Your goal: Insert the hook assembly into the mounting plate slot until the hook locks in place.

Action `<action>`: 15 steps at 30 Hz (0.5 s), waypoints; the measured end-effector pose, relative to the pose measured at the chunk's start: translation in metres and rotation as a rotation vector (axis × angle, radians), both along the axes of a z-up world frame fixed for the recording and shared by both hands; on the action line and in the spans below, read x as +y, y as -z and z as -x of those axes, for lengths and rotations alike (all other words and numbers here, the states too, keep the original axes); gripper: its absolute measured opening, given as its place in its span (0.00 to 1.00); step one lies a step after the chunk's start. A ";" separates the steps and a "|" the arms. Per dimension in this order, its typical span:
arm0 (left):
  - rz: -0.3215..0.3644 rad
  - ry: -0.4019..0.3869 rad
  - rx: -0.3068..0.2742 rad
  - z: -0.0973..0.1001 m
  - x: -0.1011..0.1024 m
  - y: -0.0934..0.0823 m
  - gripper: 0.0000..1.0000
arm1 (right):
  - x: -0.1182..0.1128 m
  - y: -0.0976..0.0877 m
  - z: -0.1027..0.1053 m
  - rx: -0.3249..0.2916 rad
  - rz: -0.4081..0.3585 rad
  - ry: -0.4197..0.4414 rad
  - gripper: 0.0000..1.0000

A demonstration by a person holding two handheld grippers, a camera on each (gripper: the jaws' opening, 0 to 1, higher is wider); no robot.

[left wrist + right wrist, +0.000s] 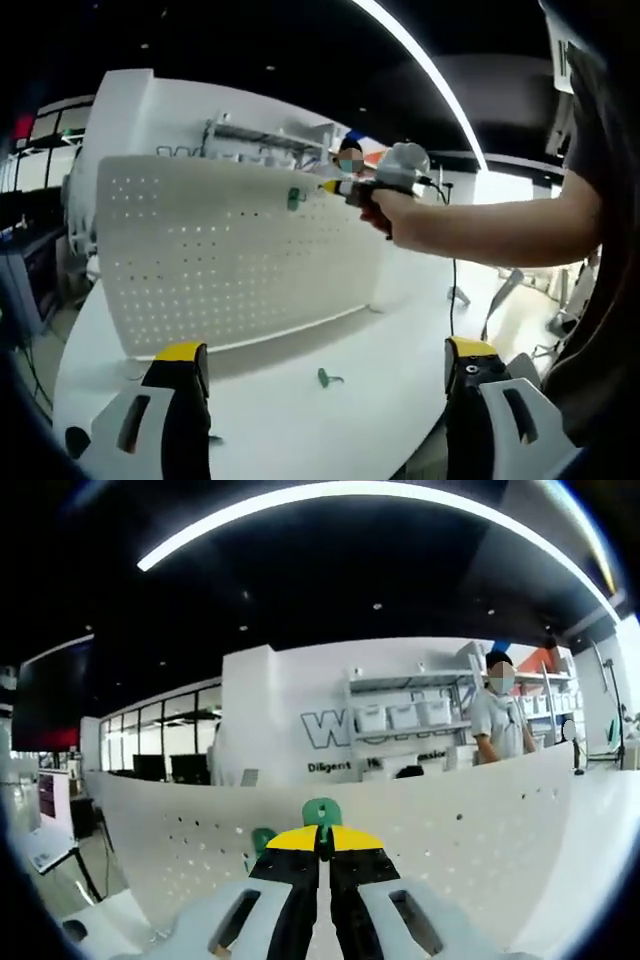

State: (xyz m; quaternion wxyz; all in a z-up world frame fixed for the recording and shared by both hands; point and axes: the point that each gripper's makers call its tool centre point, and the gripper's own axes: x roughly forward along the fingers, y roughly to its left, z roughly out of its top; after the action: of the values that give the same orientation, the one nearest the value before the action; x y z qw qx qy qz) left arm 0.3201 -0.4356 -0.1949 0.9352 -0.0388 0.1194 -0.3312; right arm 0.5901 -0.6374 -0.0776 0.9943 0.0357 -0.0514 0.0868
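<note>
White pegboard (480, 830) fronts the right tool (322, 832) clamped on a green hook (322, 810); left tool (325, 365) gapes wide.

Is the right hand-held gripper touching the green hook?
Touching. In the right gripper view, the right hand-held gripper has its jaws shut on the green hook.

The pegboard (240, 255) beyond the right gripper's fingertips (322, 838) looks like matt white painted sheet — smooth, evenly perforated; the green hook (322, 811) pinched there seems glossy plastic.
</note>
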 end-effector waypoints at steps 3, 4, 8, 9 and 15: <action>-0.012 0.001 0.000 0.000 0.001 0.001 1.00 | 0.000 -0.001 0.000 -0.005 -0.003 -0.001 0.00; -0.017 0.002 0.002 0.000 0.001 0.001 1.00 | 0.000 -0.002 -0.001 -0.015 -0.010 -0.004 0.00; -0.021 -0.013 -0.002 -0.003 0.009 0.000 1.00 | 0.000 -0.002 -0.009 -0.023 -0.042 0.002 0.00; -0.024 -0.017 -0.005 -0.004 0.011 -0.001 1.00 | 0.000 -0.001 -0.009 -0.021 -0.031 0.003 0.00; -0.027 -0.032 -0.003 -0.008 0.015 0.000 0.98 | 0.001 0.005 -0.010 -0.016 -0.024 0.009 0.00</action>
State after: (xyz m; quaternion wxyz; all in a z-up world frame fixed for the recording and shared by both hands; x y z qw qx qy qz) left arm 0.3285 -0.4204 -0.1944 0.9409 -0.0275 0.1217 -0.3148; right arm 0.5998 -0.6367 -0.0825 0.9937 0.0469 -0.0606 0.0820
